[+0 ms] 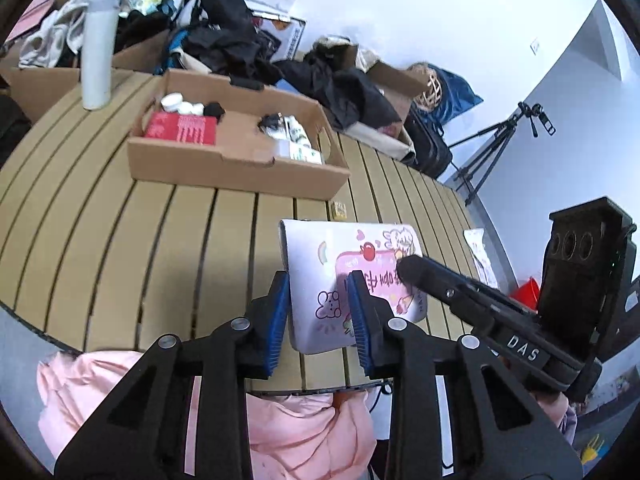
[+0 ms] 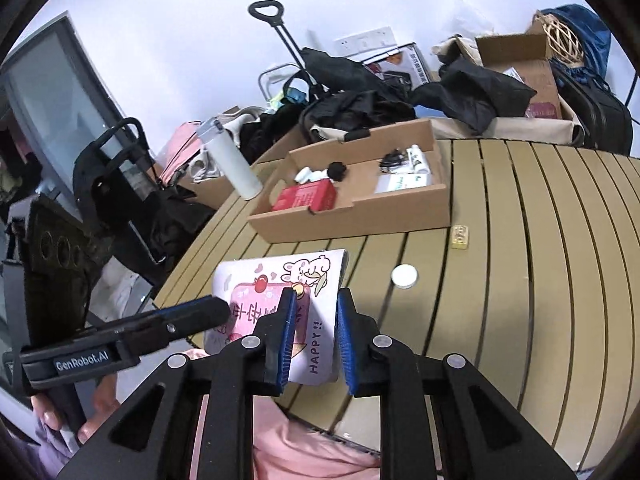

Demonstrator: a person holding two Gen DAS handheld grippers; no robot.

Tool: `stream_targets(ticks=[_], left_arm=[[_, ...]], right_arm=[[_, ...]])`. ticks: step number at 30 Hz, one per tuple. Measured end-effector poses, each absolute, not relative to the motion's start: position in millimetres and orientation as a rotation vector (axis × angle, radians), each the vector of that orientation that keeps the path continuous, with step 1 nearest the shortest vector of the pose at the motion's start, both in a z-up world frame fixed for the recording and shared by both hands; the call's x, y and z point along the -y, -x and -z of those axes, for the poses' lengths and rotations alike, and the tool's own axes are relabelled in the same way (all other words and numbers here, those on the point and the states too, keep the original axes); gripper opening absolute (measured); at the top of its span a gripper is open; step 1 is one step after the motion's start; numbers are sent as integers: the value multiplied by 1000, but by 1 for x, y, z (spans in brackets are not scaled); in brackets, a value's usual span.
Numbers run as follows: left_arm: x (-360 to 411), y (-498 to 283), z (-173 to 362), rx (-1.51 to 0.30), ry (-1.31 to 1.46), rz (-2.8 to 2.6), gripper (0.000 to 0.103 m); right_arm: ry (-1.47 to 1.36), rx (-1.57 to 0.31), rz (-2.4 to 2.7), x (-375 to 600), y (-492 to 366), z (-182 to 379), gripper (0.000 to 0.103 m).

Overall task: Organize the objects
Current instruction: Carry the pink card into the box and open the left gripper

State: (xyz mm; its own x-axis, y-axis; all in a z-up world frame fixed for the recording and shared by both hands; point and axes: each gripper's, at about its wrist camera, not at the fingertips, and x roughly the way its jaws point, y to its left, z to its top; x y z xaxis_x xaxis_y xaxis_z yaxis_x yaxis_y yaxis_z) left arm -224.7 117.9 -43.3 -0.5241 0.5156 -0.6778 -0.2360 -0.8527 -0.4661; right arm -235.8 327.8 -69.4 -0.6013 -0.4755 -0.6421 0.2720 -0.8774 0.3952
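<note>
- The left hand-held gripper (image 1: 318, 312) was clamped on the near left edge of a white illustrated pouch (image 1: 352, 276), its blue pads pressing both faces.
- The right hand-held gripper (image 2: 316, 340) was clamped on the pouch's near right edge, by the word "HAPPY"; the pouch (image 2: 280, 292) hung between the two, lifted above the slatted desk (image 1: 120, 216).
- Pink fabric (image 1: 304, 432) lay below the desk's near rim.
- Farther on the desk, right of the pouch, sat a small white disc (image 2: 404, 276) and a little yellow packet (image 2: 460, 236).
- Beyond stood an open cardboard box (image 1: 240, 168) holding a red carton (image 1: 180, 130) and small bottles.
- A white flask (image 1: 98, 48) stood upright at the box's far left.
</note>
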Motion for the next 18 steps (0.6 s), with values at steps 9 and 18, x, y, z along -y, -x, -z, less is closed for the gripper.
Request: stream_targets(ticks=[9, 18], left_arm=[[-116, 321, 20, 403, 1161, -2393, 24], [-108, 467, 58, 343, 1291, -2400, 24]], right_arm=[[-1058, 355, 2474, -323, 311, 45, 22], [-1192, 432, 2392, -311, 471, 79, 22]])
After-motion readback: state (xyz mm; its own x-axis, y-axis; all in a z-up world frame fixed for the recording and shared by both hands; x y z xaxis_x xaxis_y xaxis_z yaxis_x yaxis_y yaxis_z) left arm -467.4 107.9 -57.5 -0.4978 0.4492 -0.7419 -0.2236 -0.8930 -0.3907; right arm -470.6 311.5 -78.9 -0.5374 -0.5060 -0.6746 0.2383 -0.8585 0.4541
